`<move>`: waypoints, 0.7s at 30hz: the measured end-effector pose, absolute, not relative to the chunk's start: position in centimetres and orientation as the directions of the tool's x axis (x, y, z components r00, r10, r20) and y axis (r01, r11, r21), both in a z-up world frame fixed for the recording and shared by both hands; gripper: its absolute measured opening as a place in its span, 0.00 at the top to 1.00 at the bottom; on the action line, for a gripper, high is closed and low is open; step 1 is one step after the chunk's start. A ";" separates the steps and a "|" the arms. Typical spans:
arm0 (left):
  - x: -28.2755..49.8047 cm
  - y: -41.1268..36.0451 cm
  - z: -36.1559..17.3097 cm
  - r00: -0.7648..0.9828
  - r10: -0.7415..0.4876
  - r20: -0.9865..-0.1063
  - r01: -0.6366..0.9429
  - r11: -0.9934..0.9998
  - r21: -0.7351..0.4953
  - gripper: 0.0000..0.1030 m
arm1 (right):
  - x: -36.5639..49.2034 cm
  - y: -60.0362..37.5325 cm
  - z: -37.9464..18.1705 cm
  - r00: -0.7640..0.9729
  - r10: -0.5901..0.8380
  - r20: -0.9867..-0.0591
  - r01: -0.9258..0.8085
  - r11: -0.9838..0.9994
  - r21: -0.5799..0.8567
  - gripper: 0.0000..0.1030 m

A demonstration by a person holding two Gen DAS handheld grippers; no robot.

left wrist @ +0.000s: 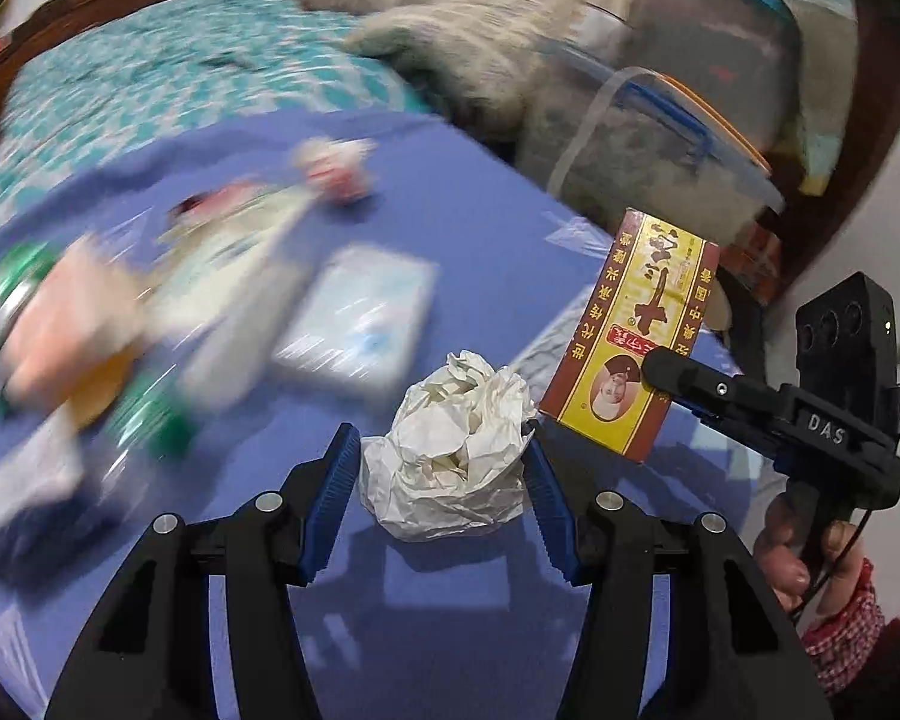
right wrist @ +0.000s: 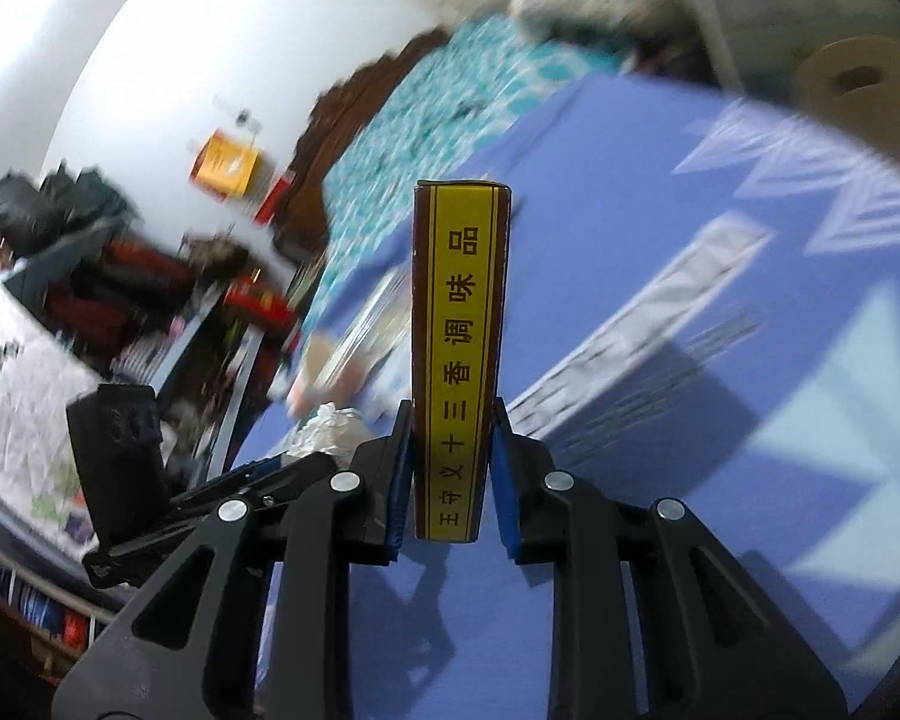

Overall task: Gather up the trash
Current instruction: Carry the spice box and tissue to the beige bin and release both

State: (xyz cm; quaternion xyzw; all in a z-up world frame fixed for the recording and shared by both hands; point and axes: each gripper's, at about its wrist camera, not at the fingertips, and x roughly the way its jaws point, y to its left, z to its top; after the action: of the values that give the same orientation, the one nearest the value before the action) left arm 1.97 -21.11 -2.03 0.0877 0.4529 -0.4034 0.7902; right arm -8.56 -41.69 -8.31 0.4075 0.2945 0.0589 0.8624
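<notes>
Left gripper (left wrist: 438, 456) clamped on a crumpled ball of white paper (left wrist: 450, 456), both blue pads pressing its sides; right gripper (right wrist: 450, 468) closed on the narrow edges of a yellow-and-brown spice box (right wrist: 459, 354), held upright by its lower end with most of its length standing clear above the pads. Both pieces are lifted off the blue cloth (left wrist: 480, 210), the box just beside the paper ball on its right. Further litter, blurred, lies on the cloth to the left: a green-and-white wrapper (left wrist: 150, 420), a pale flat packet (left wrist: 360, 318), a small pinkish wad (left wrist: 336, 168). No bin is visible. Carry advice: keep the paper squeeze steady, since the ball can compress and slip; keep the box upright and swing gently, as its low grip lets it pivot.
</notes>
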 end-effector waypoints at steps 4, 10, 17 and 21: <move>2.2 -30.0 -1.0 0.199 -0.583 -0.788 0.797 0.564 -0.216 0.50 | -11.7 -48.4 -7.7 0.872 0.198 -0.447 0.222 0.655 0.722 0.75; 2.4 -44.7 -0.3 0.111 -0.621 -0.776 0.865 0.445 -0.232 0.48 | -15.6 -59.1 -7.0 0.872 -0.060 -0.486 0.405 0.645 0.648 0.75; 2.5 -55.1 -1.8 0.187 -0.562 -0.806 0.872 0.473 -0.128 0.16 | -14.6 -63.8 -7.5 0.783 -0.245 -0.572 0.561 0.676 0.477 0.22; 2.8 -51.1 -1.4 0.174 -0.593 -0.786 0.856 0.486 -0.177 0.19 | -15.9 -62.9 -7.0 0.819 -0.246 -0.519 0.525 0.688 0.502 0.31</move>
State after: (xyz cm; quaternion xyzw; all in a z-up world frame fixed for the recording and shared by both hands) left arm 2.75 -51.05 -1.35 0.1549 0.4244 -0.4828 0.7502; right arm -15.86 -62.93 -6.96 0.3312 0.2101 -0.2156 0.8942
